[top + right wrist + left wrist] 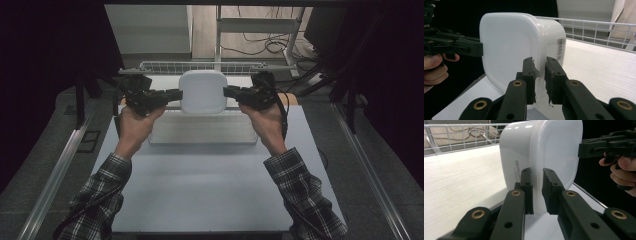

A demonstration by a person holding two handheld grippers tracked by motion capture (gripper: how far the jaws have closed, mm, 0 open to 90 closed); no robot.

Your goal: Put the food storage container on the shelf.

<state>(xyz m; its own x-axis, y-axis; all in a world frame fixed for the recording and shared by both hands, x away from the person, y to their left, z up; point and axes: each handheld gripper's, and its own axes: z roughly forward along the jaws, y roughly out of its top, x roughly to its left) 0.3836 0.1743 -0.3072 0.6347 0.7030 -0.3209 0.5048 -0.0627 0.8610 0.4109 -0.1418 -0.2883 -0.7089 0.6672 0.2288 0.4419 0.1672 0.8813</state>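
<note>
A white plastic container [202, 91] with rounded corners is held between both grippers over the far end of the table, its broad lid face turned toward the high camera. My left gripper [177, 93] comes in from the left and is shut on the rim of the container [554, 152], jaws pinching the edge [537, 192]. My right gripper [227, 91] comes in from the right and is shut on the opposite rim [539, 75] of the container [506, 42]. A printed label [560, 48] runs along the container's side wall.
A white wire basket [200, 66] stands just behind the container. Below it a flat pale tray [200, 134] lies on the light table [200, 190]. Metal rails [55, 170] flank the table. Cables and a white frame sit on the floor beyond.
</note>
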